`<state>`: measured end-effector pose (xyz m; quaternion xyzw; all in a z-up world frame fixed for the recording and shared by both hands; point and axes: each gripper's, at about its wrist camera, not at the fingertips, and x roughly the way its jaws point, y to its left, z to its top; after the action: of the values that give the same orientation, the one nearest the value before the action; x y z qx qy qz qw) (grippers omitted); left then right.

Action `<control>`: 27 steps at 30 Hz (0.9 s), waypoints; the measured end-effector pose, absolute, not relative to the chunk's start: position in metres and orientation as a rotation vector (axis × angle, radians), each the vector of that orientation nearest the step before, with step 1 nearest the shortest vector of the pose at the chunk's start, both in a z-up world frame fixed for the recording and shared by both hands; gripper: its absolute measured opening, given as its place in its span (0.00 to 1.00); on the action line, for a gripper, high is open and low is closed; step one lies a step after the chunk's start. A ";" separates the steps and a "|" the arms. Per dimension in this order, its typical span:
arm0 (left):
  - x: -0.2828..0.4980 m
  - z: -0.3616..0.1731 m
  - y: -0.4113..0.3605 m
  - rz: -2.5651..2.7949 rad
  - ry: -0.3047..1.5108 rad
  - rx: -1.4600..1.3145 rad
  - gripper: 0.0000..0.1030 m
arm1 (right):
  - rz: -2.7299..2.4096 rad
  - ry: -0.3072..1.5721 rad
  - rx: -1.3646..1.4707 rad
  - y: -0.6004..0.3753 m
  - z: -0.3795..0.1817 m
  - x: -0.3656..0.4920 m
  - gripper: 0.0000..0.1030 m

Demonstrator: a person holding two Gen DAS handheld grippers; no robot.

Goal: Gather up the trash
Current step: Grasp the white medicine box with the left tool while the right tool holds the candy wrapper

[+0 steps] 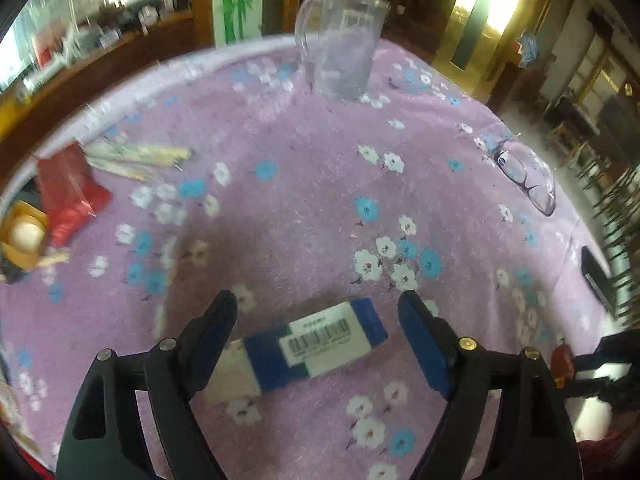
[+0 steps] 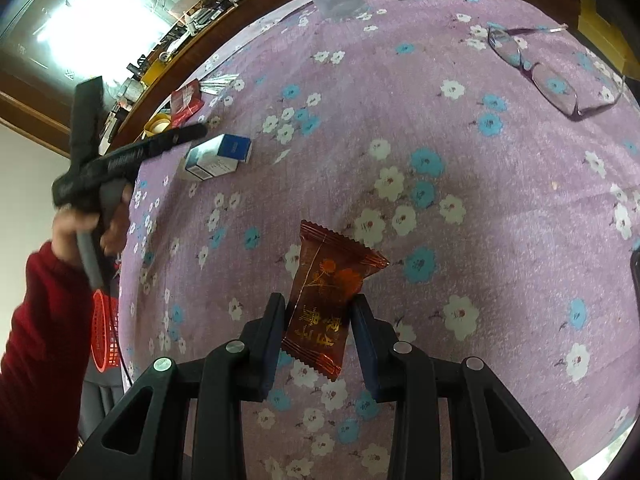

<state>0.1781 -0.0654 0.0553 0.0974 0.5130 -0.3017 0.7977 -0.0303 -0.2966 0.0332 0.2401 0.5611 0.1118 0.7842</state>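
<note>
A blue and white carton [image 1: 316, 344] with a barcode lies flat on the purple flowered tablecloth [image 1: 300, 180]. My left gripper [image 1: 316, 304] hovers over it, open. Its pads stand well apart on either side of the carton and do not touch it. From the right wrist view the same carton [image 2: 218, 158] lies far left under the left gripper's fingers [image 2: 176, 138], held by a hand in a red sleeve. My right gripper [image 2: 318, 304] is shut on a brown snack wrapper [image 2: 328, 292] with gold print, lifted above the cloth.
A clear plastic cup [image 1: 344, 48] stands at the far edge. Purple-framed glasses [image 1: 528, 176] lie to the right. At the left are a red packet [image 1: 68, 192], pale yellow sticks in wrappers [image 1: 136, 156] and a gold-cased round item [image 1: 24, 236]. A red basket [image 2: 106, 328] sits below the table's left edge.
</note>
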 end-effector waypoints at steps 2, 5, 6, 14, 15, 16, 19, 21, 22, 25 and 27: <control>0.185 0.040 -0.067 -0.661 1.173 0.194 0.79 | 0.237 1.211 0.520 -0.299 0.033 -0.032 0.35; 0.175 0.034 -0.064 -0.687 1.219 0.193 0.79 | 0.227 1.206 0.524 -0.303 0.033 -0.034 0.35; 0.168 0.034 -0.063 -0.698 1.219 0.191 0.79 | 0.225 1.206 0.528 -0.305 0.032 -0.034 0.35; 0.113 0.033 -0.067 -0.587 1.163 0.216 0.79 | 0.233 1.198 0.527 -0.305 0.033 -0.030 0.35; 0.114 0.032 -0.066 -0.557 1.165 0.207 0.78 | 0.237 1.198 0.524 -0.304 0.033 -0.029 0.35; 0.116 0.030 -0.067 -0.516 1.165 0.199 0.75 | 0.242 1.196 0.517 -0.301 0.034 -0.028 0.35; 0.120 0.027 -0.069 -0.432 1.171 0.156 0.39 | 0.260 1.187 0.487 -0.292 0.040 -0.026 0.35; 0.123 0.026 -0.065 -0.399 1.178 0.121 0.31 | 0.268 1.183 0.473 -0.287 0.042 -0.027 0.35; 0.122 0.026 -0.062 -0.378 1.173 0.101 0.31 | 0.267 1.181 0.466 -0.285 0.044 -0.029 0.35; 0.108 0.030 -0.053 -0.340 1.144 0.056 0.31 | 0.268 1.176 0.454 -0.282 0.047 -0.030 0.35; 0.094 0.035 -0.049 -0.331 1.112 0.036 0.31 | 0.265 1.170 0.439 -0.279 0.048 -0.031 0.35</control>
<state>0.0935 -0.0487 0.0354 0.0171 0.5254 -0.1564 0.8362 -0.0309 -0.2792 0.0485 0.2048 0.5459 0.1236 0.8029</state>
